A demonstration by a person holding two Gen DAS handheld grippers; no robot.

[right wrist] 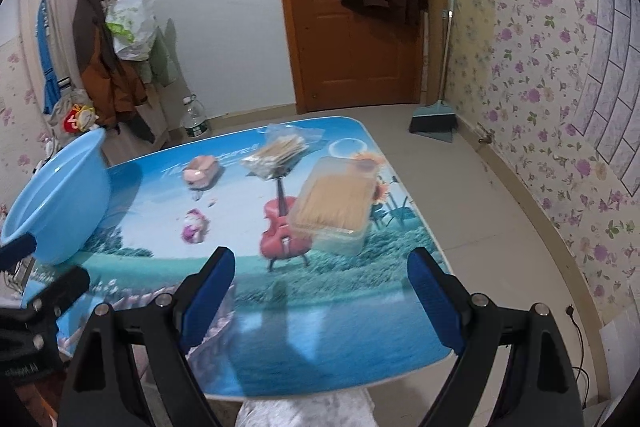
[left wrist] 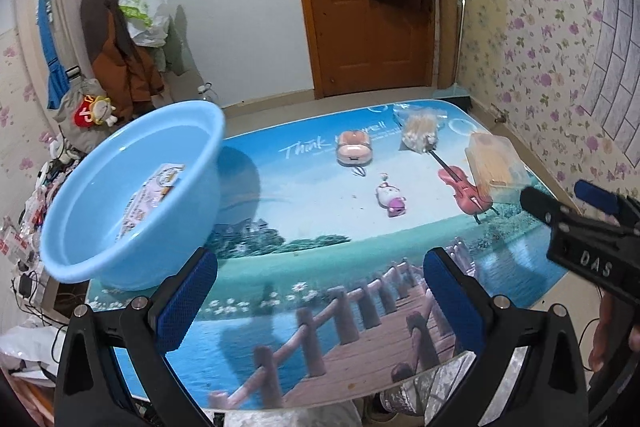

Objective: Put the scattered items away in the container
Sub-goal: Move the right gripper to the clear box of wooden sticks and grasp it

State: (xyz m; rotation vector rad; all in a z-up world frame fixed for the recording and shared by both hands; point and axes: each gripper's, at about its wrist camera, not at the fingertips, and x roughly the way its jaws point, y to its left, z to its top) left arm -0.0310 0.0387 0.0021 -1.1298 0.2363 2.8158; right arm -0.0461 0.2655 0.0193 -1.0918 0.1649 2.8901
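basin (left wrist: 132,195) at table (left wrist: 320,235) edge

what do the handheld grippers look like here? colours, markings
Both match: the left gripper and right gripper have black angular finger arms with silver bolt heads and blue textured pads. In the left wrist view, the right gripper's black body carries white "DAS" lettering. No cables show on either.

Scenic-print table (right wrist: 320,347), blue basin (left wrist: 132,195), pink case (left wrist: 354,147), swab bag (left wrist: 420,131), toothpick box (right wrist: 332,203), toy (left wrist: 390,201)
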